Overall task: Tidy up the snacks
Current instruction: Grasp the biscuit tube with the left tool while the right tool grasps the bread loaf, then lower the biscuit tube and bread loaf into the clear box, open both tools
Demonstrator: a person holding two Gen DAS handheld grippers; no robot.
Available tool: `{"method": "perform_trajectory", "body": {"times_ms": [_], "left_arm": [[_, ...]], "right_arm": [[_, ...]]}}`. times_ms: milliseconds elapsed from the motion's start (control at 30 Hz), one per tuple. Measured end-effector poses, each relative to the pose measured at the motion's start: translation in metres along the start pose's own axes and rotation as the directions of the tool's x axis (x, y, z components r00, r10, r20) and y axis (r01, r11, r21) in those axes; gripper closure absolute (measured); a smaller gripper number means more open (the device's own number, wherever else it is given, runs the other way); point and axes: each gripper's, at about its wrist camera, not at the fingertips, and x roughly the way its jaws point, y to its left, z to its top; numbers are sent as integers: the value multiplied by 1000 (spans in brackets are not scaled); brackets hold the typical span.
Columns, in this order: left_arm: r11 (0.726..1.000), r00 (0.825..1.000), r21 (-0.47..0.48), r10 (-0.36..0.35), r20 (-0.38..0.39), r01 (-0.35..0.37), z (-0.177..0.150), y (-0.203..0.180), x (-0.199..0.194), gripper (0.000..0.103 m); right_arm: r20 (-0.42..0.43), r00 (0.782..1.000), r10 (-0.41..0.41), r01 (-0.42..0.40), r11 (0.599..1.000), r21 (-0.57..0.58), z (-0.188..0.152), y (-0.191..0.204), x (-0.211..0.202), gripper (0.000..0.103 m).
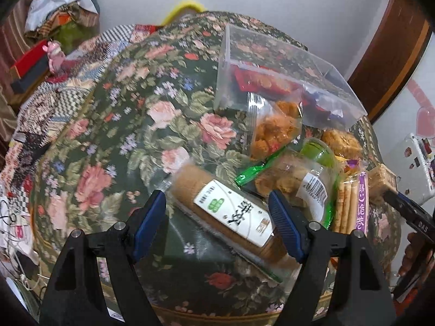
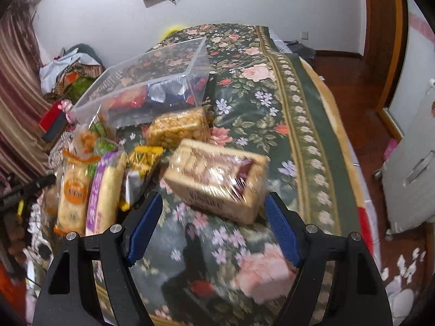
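both jaws gape: left hand-held gripper (image 1: 217, 214) tilts down over biscuit roll (image 1: 231, 212), right hand-held gripper (image 2: 213, 221) over boxed snack (image 2: 217, 180)

Surface: bed (image 2: 285, 114) with a floral cover.
On it: clear bin (image 2: 152, 81), biscuit roll (image 1: 231, 212), wrapped box (image 2: 217, 182), snack bags (image 2: 95, 184).

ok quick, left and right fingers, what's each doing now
left gripper: open, empty, straddling the brown biscuit roll with white label.
right gripper: open, empty, near the tan plastic-wrapped snack box.
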Motion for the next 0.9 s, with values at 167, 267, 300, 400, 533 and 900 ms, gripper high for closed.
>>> {"method": "perform_trajectory", "body": {"times_ms": [167, 267, 300, 400, 533, 900], "left_arm": [[999, 999, 32, 23, -43, -22, -7, -2, 23, 39], [996, 998, 73, 60, -19, -58, -11, -3, 26, 53], [994, 998, 86, 63, -11, -61, -12, -4, 25, 55], [993, 998, 105, 55, 7, -56, -13, -3, 25, 60], [992, 998, 111, 61, 24, -63, -14, -1, 24, 66], [993, 995, 94, 61, 76, -68, -2, 4, 4, 66]], "right_arm": [[16, 1000, -14, 14, 1000, -4, 11, 7, 12, 22], [20, 1000, -21, 21, 1000, -14, 17, 11, 18, 20], [22, 999, -29, 30, 999, -19, 19, 13, 20, 20], [16, 999, -45, 46, 998, -36, 22, 17, 27, 19], [13, 997, -71, 72, 996, -51, 21, 16, 37, 19], [60, 997, -42, 46, 997, -58, 18, 16, 17, 25]]}}
